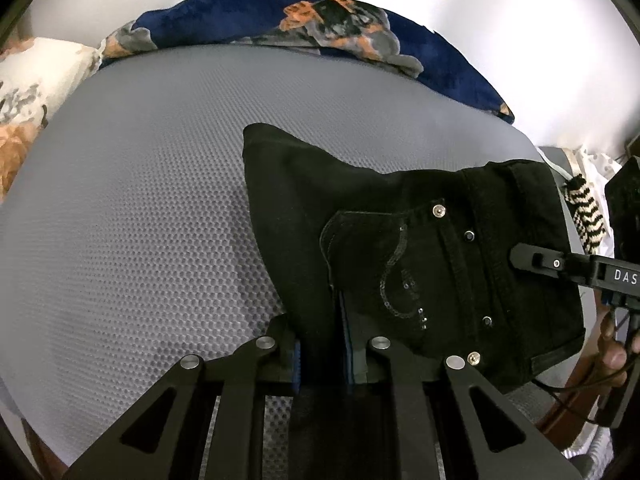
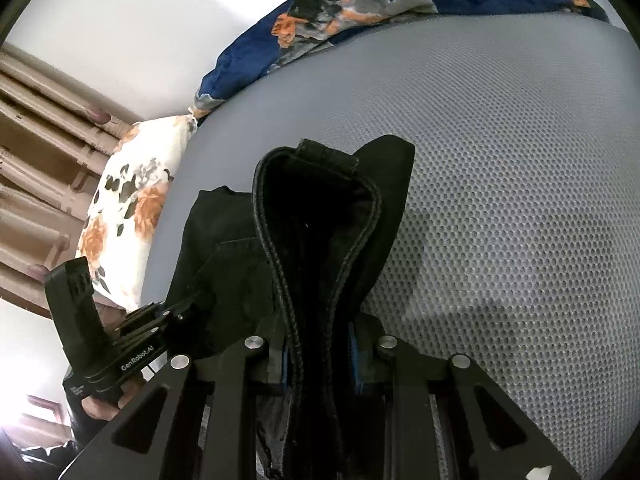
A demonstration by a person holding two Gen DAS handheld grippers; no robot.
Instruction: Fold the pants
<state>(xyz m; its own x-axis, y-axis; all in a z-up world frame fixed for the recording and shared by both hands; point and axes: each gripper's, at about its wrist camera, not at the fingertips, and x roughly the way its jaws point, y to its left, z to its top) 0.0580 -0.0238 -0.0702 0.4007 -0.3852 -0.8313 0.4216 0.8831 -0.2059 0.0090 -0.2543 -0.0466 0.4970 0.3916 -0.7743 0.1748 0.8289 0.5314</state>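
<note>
White letters "DAS" stand on the black body of the right gripper (image 1: 520, 258), and "GenRobot.AI" stands in white on the black left gripper (image 2: 192, 304).

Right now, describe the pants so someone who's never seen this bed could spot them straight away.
On the grey honeycomb-textured mattress, in front of the navy floral blanket, is a bundle of black jeans, pinched by the left gripper and right gripper. Unlike the flowered bedding, they are plain black, with silver rivets and a sequin swirl on the pocket.
</note>
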